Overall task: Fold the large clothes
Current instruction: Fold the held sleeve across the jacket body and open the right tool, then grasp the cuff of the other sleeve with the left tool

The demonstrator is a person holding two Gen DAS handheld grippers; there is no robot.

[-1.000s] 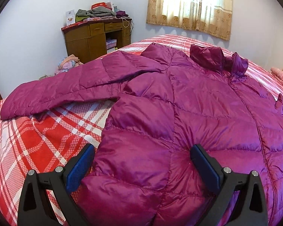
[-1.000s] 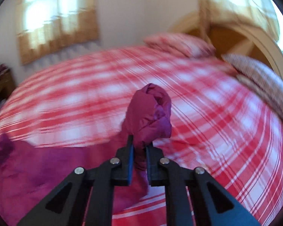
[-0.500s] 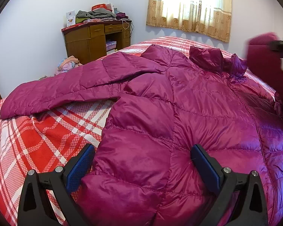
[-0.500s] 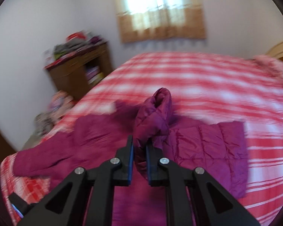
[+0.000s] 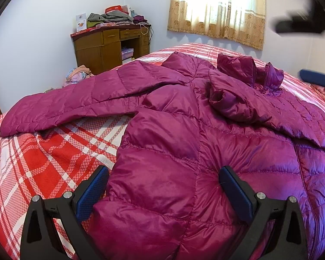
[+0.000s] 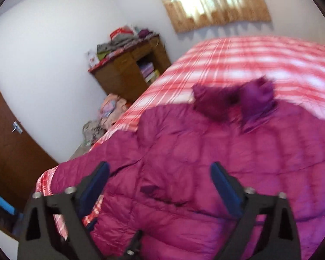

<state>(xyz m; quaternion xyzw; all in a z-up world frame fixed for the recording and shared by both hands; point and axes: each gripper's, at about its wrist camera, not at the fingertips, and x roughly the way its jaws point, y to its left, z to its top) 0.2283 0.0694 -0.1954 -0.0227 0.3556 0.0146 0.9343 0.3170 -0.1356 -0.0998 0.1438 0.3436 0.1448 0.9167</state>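
A magenta puffer jacket (image 5: 205,134) lies spread on the red plaid bed (image 5: 43,156), one sleeve (image 5: 238,106) folded across its chest, the other stretched toward the bed's edge. The left tongs (image 5: 162,186) stand wide over the jacket's hem, gripping nothing. The right tongs (image 6: 160,179) are opening above the jacket, nothing between them.

Magenta quilted puffer jacket (image 5: 184,151) lies spread, one sleeve folded across its chest

Jacket (image 5: 184,151) spread across the bed (image 5: 43,162) — desk (image 5: 110,43) beyond, against the wall, under the clothes pile (image 5: 112,18).
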